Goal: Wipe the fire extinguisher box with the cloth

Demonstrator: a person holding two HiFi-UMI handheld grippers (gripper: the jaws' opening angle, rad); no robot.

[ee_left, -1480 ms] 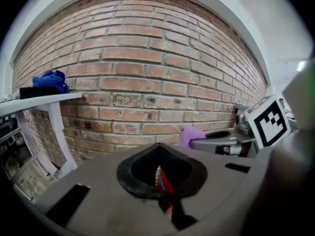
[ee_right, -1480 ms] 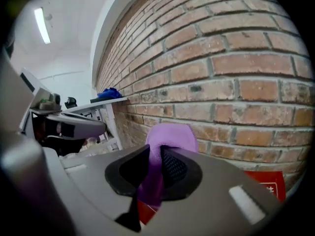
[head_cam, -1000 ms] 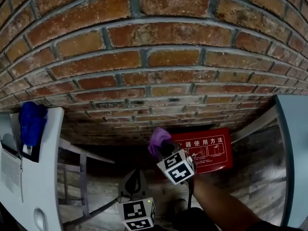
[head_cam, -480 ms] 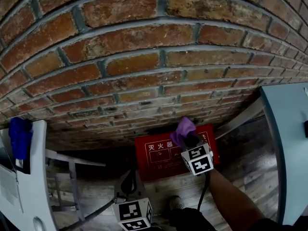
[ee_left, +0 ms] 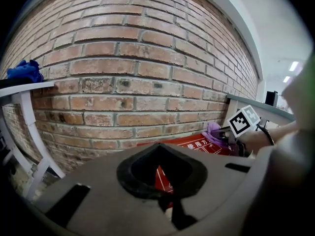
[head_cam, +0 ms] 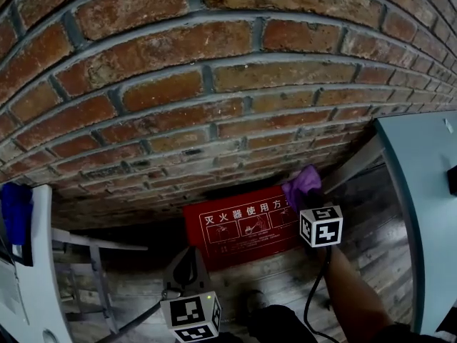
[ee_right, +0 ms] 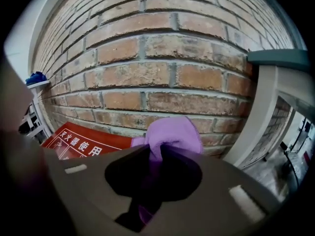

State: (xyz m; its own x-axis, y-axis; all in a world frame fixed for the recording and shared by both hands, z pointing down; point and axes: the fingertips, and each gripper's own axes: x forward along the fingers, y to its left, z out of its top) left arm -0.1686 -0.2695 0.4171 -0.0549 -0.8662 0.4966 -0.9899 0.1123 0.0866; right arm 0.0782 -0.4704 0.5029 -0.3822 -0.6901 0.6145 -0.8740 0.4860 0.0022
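Note:
The red fire extinguisher box [head_cam: 239, 224] with white characters stands on the floor against the brick wall. My right gripper [head_cam: 305, 194] is shut on a purple cloth [head_cam: 301, 183], which sits at the box's upper right corner by the wall. The right gripper view shows the cloth [ee_right: 172, 134] bunched out of the gripper [ee_right: 156, 154], with the box [ee_right: 83, 141] to its left. My left gripper [head_cam: 187, 254] hangs shut and empty in front of the box's lower left. In the left gripper view, that gripper [ee_left: 158, 147] faces the box [ee_left: 197, 144] and the cloth [ee_left: 214, 132].
The brick wall [head_cam: 214, 84] fills the upper view. A white shelf [head_cam: 36, 263] with a blue item [head_cam: 16, 209] stands at left over a metal frame [head_cam: 96, 263]. A pale panel [head_cam: 421, 191] rises at right. Wooden floor [head_cam: 364, 249] lies below.
My right gripper has carried the cloth rightward along the box's top edge, from its left end to its right corner. The left gripper has stayed low and shut.

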